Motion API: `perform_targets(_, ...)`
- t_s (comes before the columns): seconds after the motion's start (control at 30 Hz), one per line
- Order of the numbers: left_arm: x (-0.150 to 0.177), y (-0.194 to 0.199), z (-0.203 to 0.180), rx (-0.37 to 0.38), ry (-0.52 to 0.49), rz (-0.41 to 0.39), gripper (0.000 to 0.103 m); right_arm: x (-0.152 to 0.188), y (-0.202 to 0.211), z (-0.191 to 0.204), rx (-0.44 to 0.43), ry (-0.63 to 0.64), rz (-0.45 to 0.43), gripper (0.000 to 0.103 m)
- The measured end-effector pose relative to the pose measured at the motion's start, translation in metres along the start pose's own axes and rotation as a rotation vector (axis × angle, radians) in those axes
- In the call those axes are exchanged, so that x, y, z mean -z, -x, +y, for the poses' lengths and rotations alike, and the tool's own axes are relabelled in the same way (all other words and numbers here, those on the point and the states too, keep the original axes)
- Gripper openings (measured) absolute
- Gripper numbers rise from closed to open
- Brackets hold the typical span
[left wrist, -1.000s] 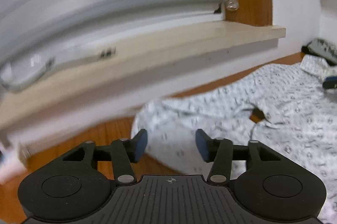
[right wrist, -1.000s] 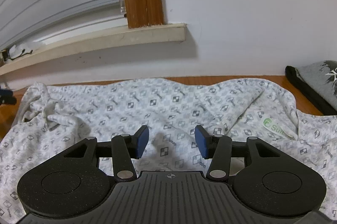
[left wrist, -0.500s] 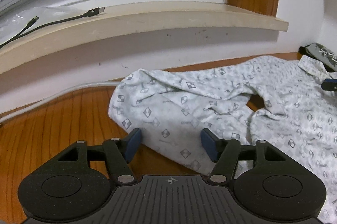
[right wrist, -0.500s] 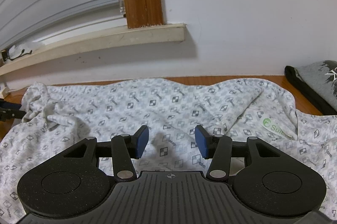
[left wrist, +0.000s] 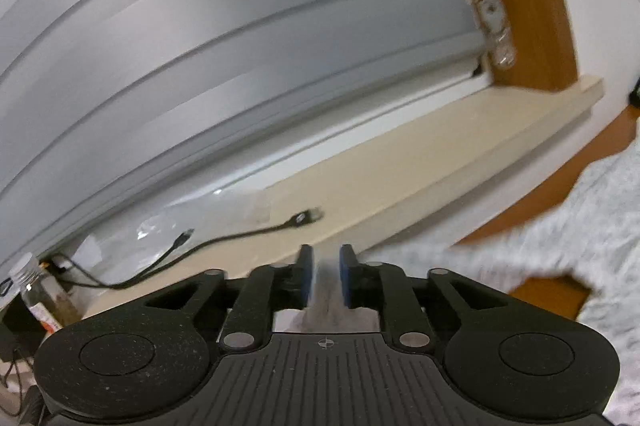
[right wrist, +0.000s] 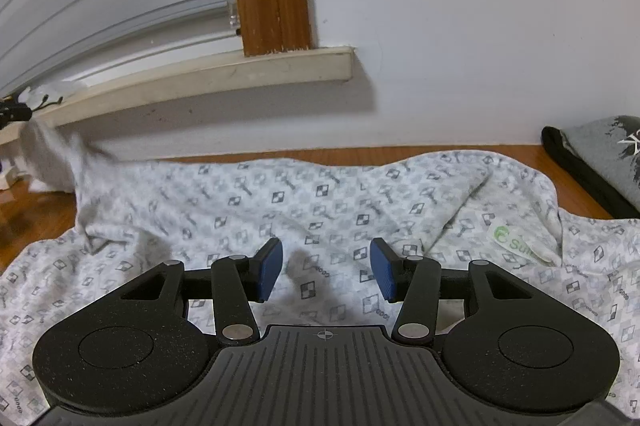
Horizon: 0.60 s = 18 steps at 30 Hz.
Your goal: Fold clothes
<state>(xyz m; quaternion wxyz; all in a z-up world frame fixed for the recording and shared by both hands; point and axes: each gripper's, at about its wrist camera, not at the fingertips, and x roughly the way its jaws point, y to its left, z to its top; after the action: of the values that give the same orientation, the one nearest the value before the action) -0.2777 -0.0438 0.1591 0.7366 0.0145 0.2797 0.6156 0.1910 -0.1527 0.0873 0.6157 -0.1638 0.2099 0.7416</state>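
A: Where's the garment?
B: The white cotton shirt with the grey checker print [right wrist: 320,201] lies spread and rumpled on the orange-brown wooden table [right wrist: 24,214], under the cream window ledge [right wrist: 208,73]. Its far left end is lifted off the table.

A: Tongs?
B: The left gripper [left wrist: 325,276] is clenched on a bunch of that cloth; fabric shows between the blue pads [left wrist: 306,278]. The right gripper [right wrist: 326,268] is released, jaws wide, hovering over the middle of the shirt and holding nothing.

A: Handling?
B: My guess is light, limp and not slippery. It sags from the pinch and will drag and wrinkle, so take it at a hem or corner, never mid-panel.

A: View differences?
B: The right wrist view shows the whole spread, a green-lettered label [right wrist: 514,242] at the collar and a folded grey garment with black trim [right wrist: 600,153] at the right. The left wrist view is blurred and tilted up; only it shows the grip itself, plus black cables [left wrist: 224,240] on the ledge.
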Motion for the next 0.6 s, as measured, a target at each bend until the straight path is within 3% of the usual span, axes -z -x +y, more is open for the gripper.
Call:
perform_targets(0.03, 0.001, 0.002, -0.006, 0.015, 0.004, -0.002, 0.046, 0.000, 0.000, 0.000, 0.000, 0.000, 0.001, 0.049)
perform_targets(0.17, 0.011, 0.002, -0.033, 0.133, 0.029, 0.025, 0.059, 0.000, 0.000, 0.000, -0.001, -0.002, 0.003, 0.049)
perform_targets(0.4, 0.007, -0.014, -0.087, 0.290, 0.052, 0.046, 0.061, -0.001, 0.011, -0.006, -0.010, -0.034, -0.031, 0.049)
perform_targets(0.5, 0.005, -0.021, -0.111, 0.357, 0.062, 0.055, 0.073, -0.010, 0.027, -0.023, -0.034, -0.051, -0.056, 0.049)
perform_targets(0.6, 0.004, -0.028, -0.134, 0.423, 0.072, 0.064, 0.073, -0.020, 0.029, -0.046, 0.029, -0.007, -0.048, 0.049)
